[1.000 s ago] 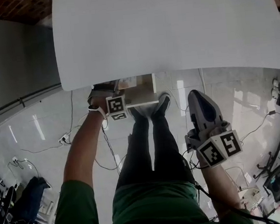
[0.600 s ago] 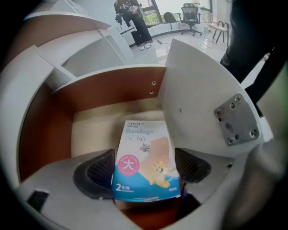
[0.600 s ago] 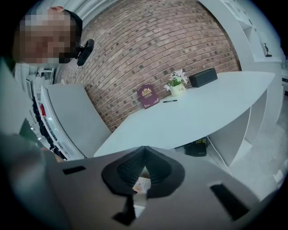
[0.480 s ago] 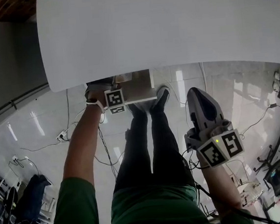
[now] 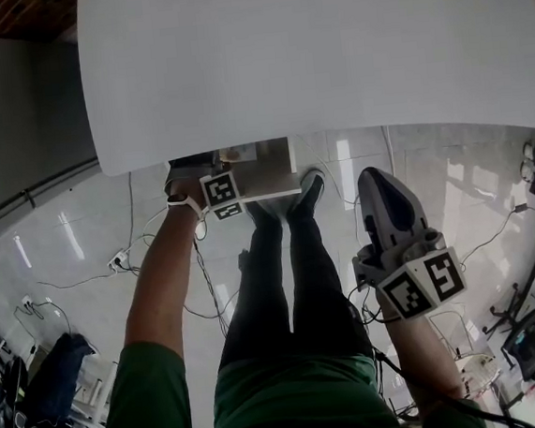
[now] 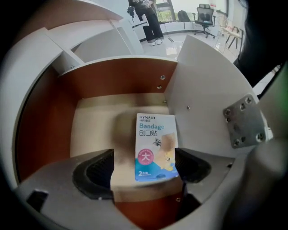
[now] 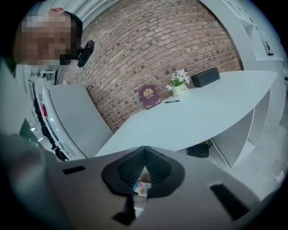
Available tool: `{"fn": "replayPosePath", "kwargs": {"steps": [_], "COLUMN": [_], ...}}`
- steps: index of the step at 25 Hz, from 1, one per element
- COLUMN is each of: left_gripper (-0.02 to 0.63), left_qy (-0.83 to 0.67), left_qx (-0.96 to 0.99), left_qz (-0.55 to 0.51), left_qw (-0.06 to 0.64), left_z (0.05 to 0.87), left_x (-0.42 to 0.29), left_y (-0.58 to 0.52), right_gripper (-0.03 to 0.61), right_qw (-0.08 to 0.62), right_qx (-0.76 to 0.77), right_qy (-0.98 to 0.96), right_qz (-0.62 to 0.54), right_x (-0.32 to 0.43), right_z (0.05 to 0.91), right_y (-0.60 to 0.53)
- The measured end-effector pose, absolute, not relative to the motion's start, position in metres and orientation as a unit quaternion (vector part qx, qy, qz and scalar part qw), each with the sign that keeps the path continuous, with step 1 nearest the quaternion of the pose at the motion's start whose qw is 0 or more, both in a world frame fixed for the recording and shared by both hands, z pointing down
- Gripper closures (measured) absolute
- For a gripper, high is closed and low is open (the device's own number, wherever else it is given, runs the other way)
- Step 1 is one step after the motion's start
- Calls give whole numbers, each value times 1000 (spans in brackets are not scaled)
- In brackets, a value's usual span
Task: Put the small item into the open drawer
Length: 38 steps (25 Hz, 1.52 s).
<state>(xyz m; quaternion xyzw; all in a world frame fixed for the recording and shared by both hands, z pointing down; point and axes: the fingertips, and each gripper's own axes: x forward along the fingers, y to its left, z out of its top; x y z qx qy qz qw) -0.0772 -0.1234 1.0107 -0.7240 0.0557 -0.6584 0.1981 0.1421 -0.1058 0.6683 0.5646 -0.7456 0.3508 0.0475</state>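
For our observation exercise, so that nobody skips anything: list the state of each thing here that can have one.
Drawer: open.
Bandage packet: inside the drawer, not gripped.
Left tongs: open.
Right tongs: shut on a small colourful packet.

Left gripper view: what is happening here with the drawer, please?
A person stands at a white desk with a gripper in each hand. The left gripper reaches into the open drawer with its jaws apart. A Bandage packet lies between them, apparently on the drawer floor and not gripped. The right gripper is held off to the side with its jaws together, seemingly pinching a small coloured piece that I cannot identify.
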Motion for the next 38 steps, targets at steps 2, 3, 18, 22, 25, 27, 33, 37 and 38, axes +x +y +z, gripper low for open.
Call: {"fn": "replayPosePath", "kwargs": {"steps": [2,3,18,22,25,27,33,37,38], "left_gripper": [213,213,254,399,424,444,572,588,589], "left_qy": [71,80,237,305,354,385,450,460,462], "left_qx": [-727,-729,-801,-818,-826,-829,-843,-855,-857], "left_qz": [-656,-653,-539,-480,-434,-400,-274,-207,-192], "left_qw": [191,187,105,92,73,70,105,121,122], "left_z": [1005,1001,859,792,741,705,578,494,476], "left_x": [-77,-76,-51,-49,-52,-55,-54,-46,-45], "left_y": [-127,-129,-115,-117,-125,-136,-170,-180,-181], "right_gripper": [577,577,577,577,577,577,577,577,577], "right_qw": [45,45,13,9,4,0,-11,-23,-27], "right_qx": [564,563,550,546,542,541,542,545,546], "right_qy": [-747,-748,-781,-789,-797,-802,-815,-821,-822], "right_qz": [349,348,296,282,266,253,203,169,160], "right_x": [141,141,125,119,113,109,106,107,108], "right_z": [665,663,582,556,532,516,467,431,420], "right_y": [-108,-109,-142,-145,-149,-153,-165,-169,-170]}}
